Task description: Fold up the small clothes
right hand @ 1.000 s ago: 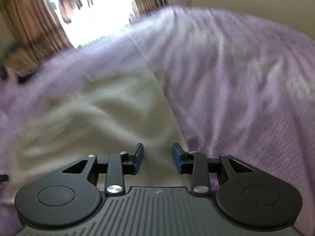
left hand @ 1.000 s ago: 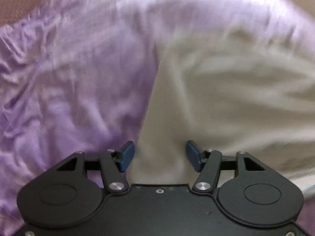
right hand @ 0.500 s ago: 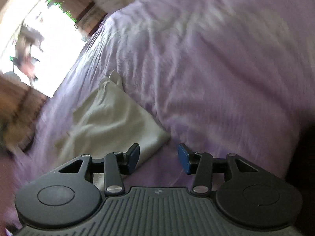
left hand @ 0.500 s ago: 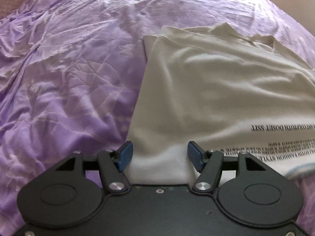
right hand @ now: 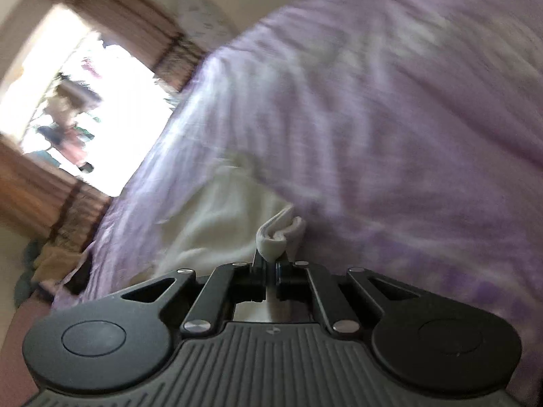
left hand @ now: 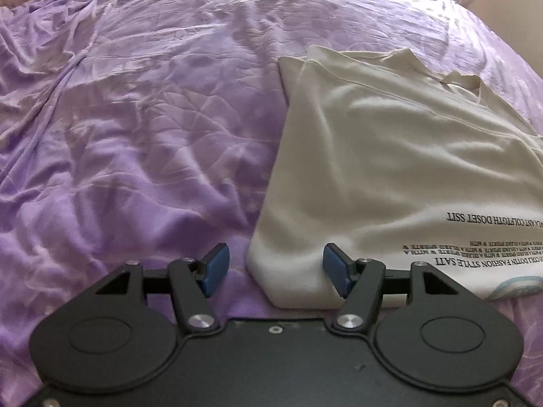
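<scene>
Purple bedsheet [left hand: 135,135]; cream shirt [left hand: 390,156] lengthwise away; left gripper [left hand: 275,271] agape, right gripper [right hand: 270,276] pinching corner.

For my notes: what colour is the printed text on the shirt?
Black, on the cream shirt; the left wrist view shows it best.

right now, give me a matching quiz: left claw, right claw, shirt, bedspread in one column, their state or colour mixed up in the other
Things:
1. left claw
2. right claw
3. shirt
4. bedspread

States or colours:
A. purple, wrinkled
B. shut on a cloth corner
C. open around a folded corner
D. cream, with black print

Pairs: 1-C, 2-B, 3-D, 4-A
</scene>
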Action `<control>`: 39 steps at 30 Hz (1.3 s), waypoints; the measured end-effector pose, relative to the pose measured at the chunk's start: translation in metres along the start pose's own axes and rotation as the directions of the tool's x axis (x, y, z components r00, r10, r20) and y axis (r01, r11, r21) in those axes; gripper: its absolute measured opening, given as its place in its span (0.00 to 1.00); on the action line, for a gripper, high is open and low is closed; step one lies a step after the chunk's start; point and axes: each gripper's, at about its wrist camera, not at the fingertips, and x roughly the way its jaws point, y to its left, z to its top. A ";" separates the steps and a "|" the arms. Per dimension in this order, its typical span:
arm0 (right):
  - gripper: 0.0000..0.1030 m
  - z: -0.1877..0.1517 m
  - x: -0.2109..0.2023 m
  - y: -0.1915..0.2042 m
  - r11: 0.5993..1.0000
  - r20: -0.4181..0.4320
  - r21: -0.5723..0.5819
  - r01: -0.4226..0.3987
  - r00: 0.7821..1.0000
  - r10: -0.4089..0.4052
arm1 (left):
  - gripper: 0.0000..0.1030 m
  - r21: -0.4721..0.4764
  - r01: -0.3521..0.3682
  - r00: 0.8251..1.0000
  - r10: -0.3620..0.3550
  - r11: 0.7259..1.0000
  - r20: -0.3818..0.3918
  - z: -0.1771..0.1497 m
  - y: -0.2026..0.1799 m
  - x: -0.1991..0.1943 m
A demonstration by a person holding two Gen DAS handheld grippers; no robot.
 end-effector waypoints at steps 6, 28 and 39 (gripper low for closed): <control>0.04 -0.010 0.000 0.083 0.966 0.007 -0.252 -0.052 0.998 0.055 | 0.62 -0.044 0.011 1.000 -0.011 0.999 -0.004 0.002 0.015 0.000; 0.04 -0.137 0.013 0.268 0.798 -0.303 -0.455 -0.396 0.911 0.280 | 0.61 -0.238 0.038 0.998 -0.027 0.970 0.049 0.007 0.085 -0.037; 0.04 -0.189 0.026 0.265 0.782 -0.409 -0.486 -0.391 0.892 0.191 | 0.61 -0.258 0.026 0.999 -0.015 0.966 0.044 0.006 0.088 -0.037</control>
